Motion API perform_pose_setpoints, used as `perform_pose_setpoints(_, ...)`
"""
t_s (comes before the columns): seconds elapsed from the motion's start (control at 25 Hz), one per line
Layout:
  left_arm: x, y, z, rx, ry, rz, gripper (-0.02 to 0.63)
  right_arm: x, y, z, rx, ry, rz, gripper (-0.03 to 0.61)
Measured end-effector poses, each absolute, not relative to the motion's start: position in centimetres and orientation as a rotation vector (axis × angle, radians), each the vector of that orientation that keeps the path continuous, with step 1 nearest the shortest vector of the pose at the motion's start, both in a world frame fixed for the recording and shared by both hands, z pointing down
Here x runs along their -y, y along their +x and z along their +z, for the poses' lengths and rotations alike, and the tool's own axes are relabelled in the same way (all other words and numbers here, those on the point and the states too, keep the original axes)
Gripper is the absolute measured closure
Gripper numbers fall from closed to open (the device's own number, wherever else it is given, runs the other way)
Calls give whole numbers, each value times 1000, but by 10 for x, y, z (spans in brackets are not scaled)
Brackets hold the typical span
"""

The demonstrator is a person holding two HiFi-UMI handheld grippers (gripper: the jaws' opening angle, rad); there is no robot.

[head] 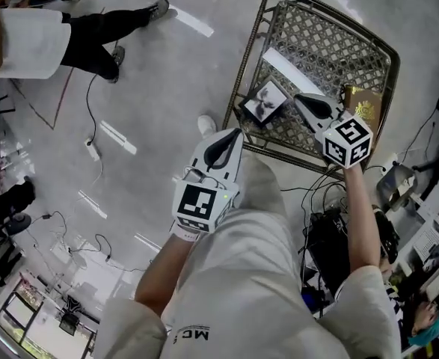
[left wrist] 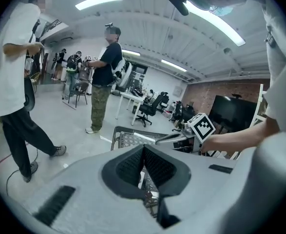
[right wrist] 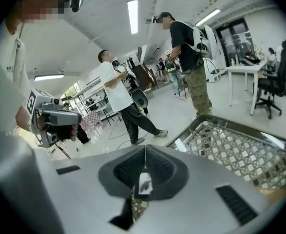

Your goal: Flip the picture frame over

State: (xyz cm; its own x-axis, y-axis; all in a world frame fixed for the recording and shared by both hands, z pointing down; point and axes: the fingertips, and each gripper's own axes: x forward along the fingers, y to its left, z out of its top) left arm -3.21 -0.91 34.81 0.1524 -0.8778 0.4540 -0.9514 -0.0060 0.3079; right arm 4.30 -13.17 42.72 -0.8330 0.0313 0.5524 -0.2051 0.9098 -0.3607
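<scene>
1. The frame lies photo-up on the lattice table, towards 8 o'clock from the table's middle and near its corner.
2. The right gripper points its tips at the frame's 3 o'clock corner, just beside it; I cannot tell whether they touch. Its jaws are clenched, pad against pad, and grasp nothing. In the right gripper view, a bit of the photo shows through the gap behind the tips.
3. The left gripper hangs at the frame's 7 o'clock, by the table's edge. Its jaws are clenched and empty.
4. A brown book lies at the frame's 3 o'clock, beyond the right gripper.
5. A person in a white top stands on the floor at 10 o'clock in the head view.
</scene>
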Motion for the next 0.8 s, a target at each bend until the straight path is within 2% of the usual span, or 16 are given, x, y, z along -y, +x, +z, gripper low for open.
perform_pose_setpoints(0.8, 1, -7, 240, 1846, 2085, 125, 589, 62, 87, 238, 2824, 500, 107, 558)
